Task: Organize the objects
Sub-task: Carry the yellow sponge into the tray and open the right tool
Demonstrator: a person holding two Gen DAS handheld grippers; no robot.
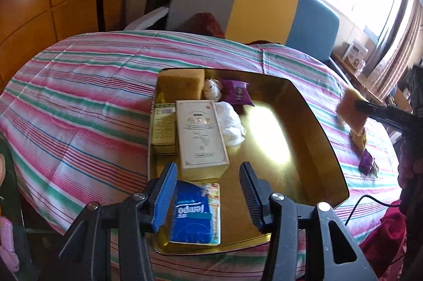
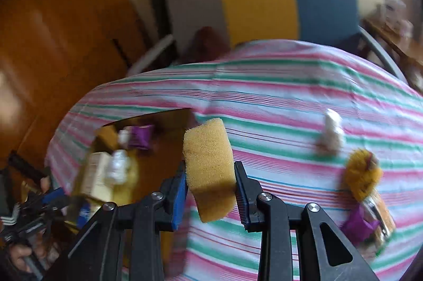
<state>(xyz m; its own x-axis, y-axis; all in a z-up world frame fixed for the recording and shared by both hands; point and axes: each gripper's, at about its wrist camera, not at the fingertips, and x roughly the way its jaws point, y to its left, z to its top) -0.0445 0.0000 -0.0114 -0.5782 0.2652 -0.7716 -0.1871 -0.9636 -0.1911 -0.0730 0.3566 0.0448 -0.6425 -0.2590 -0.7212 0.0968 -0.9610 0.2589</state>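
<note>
The right gripper (image 2: 210, 191) pinches a sponge (image 2: 208, 170) in mid-air beside the tray (image 1: 317, 148); the left gripper (image 1: 208, 191) hangs open, empty, over it; squashy foam may slip loose, I judge.

Your yellow sponge (image 2: 208, 170) was lifted above the striped cloth, tilted, you had a gold tray (image 1: 317, 138) holding boxes, a blue tissue pack (image 1: 194, 215), a second sponge (image 1: 182, 84), a purple packet (image 1: 238, 92).
</note>
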